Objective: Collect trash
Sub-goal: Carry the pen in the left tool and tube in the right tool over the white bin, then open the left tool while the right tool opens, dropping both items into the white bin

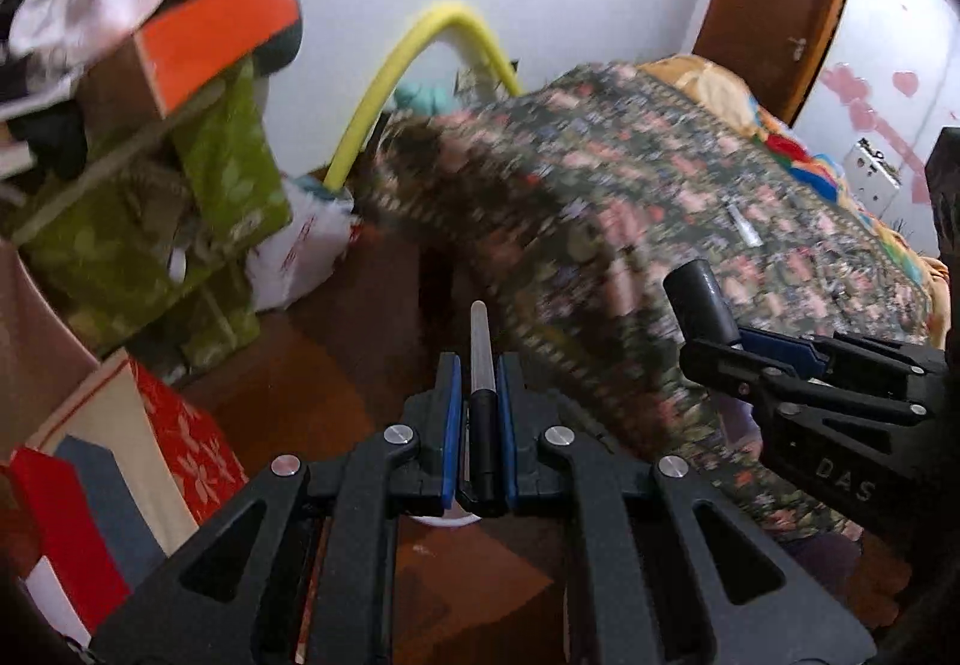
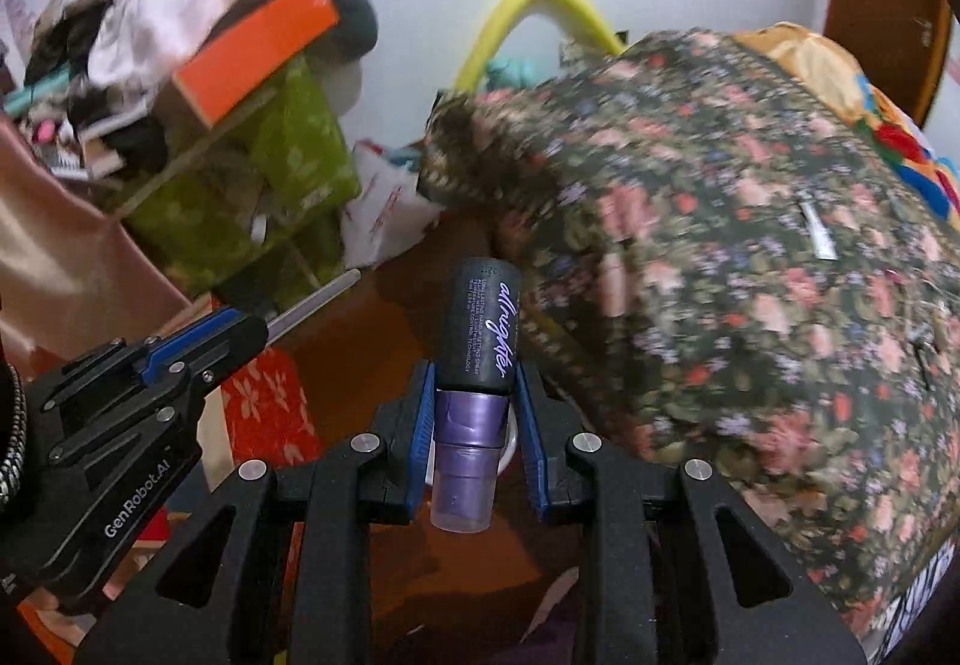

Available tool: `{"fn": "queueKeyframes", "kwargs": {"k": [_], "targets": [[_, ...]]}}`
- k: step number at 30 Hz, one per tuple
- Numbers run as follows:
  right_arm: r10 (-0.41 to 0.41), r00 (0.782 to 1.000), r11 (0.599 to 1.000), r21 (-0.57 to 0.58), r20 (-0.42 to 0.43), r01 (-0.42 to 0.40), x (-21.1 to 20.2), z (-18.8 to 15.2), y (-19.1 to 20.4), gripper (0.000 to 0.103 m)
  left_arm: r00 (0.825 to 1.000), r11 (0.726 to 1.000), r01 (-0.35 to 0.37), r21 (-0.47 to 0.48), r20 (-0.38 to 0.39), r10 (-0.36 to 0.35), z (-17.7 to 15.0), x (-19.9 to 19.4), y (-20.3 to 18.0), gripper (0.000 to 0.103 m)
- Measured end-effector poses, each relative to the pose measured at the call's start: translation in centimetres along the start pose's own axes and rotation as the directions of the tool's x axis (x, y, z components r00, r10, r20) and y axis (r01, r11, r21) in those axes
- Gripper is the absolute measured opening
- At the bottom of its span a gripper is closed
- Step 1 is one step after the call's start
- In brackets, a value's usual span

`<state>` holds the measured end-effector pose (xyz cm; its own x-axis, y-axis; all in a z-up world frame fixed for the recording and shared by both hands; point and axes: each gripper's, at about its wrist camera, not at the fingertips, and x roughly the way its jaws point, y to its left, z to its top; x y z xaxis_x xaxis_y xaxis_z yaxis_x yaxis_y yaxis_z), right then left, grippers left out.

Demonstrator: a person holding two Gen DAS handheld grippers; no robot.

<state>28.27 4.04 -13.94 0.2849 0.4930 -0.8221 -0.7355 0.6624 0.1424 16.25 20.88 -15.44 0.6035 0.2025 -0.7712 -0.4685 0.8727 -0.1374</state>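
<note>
A: Where motion blur smears the floral bedspread (image 1: 660, 197) and the cluttered shelf (image 1: 150, 173), what stays legible?

B: Both held items. The left gripper (image 1: 480, 395) has its blue pads pinched on a slim pen-like stick (image 1: 482, 365), black lower part, pale upper part; its long axis runs along the fingers, pale tip pointing away from the camera over the brown floor (image 1: 336, 365). Its lower end is hidden behind the jaws.

A: And the other?

B: The right gripper (image 2: 474, 407) clamps a dark spray bottle (image 2: 480, 329) at its purple neck, base pointing away, clear cap toward the camera. A small grey tube (image 2: 819, 233) on the bedspread is too blurred to identify.
</note>
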Motion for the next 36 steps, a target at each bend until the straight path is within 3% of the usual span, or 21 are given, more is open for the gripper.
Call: {"fn": "queueKeyframes", "kwargs": {"k": [9,17,20,21,28,36], "targets": [[0.027,0.981,0.999,-0.013,-0.191,-0.030,10.1,-0.2,1.5,0.024,0.987,0.997,-0.018,-0.070,-0.159,0.007,-2.3,7.1,4.3,0.011],[0.105,0.959,0.994,0.025,-0.265,-0.102,13.7,0.7,1.7,0.025,0.974,0.987,0.020,-0.157,-0.221,-0.055,-2.1,10.8,5.6,0.012],[0.119,0.954,0.993,0.028,-0.274,-0.115,14.2,1.1,1.7,0.032,0.970,0.986,0.010,-0.167,-0.238,-0.050,-1.9,11.4,5.9,0.035],[0.112,0.955,0.994,0.021,-0.276,-0.111,14.3,1.2,1.7,0.040,0.971,0.986,0.001,-0.169,-0.237,-0.041,-1.9,11.4,6.0,0.037],[0.032,0.973,0.998,-0.048,-0.228,-0.044,12.6,0.8,1.4,0.043,0.977,0.991,-0.019,-0.136,-0.212,-0.010,-2.0,9.8,5.8,0.037],[0.007,0.992,0.997,-0.075,-0.124,-0.016,7.7,0.8,1.2,0.043,0.994,0.996,-0.026,-0.082,-0.112,0.017,-1.1,4.2,3.9,0.037]]}}
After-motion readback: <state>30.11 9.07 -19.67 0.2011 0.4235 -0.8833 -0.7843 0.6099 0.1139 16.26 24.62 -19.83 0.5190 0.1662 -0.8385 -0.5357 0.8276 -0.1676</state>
